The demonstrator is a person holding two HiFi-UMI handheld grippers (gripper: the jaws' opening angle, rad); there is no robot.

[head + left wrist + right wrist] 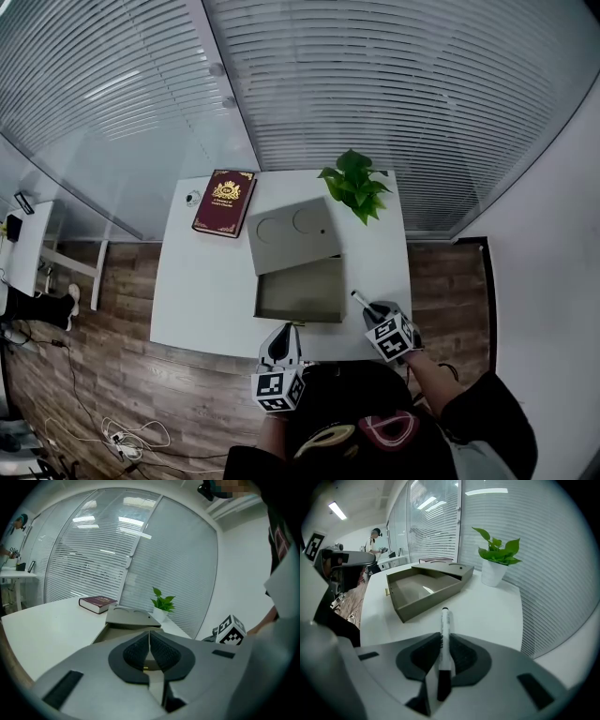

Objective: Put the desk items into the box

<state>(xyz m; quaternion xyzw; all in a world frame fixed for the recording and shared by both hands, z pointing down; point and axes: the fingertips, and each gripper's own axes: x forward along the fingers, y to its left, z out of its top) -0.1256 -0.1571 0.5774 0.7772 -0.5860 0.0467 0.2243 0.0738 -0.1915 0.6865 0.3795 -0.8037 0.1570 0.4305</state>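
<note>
An open grey box sits at the desk's near edge, its lid leaning back behind it. My right gripper is shut on a white marker pen with a black cap; the pen sticks out forward over the white desk, just right of the box. In the head view the pen and right gripper sit by the box's near right corner. My left gripper is shut and empty, held level before the box at the desk's near edge.
A dark red book lies at the far left of the desk, with a small round object beside it. A potted green plant stands at the far right. Window blinds run behind the desk; wooden floor lies to the left.
</note>
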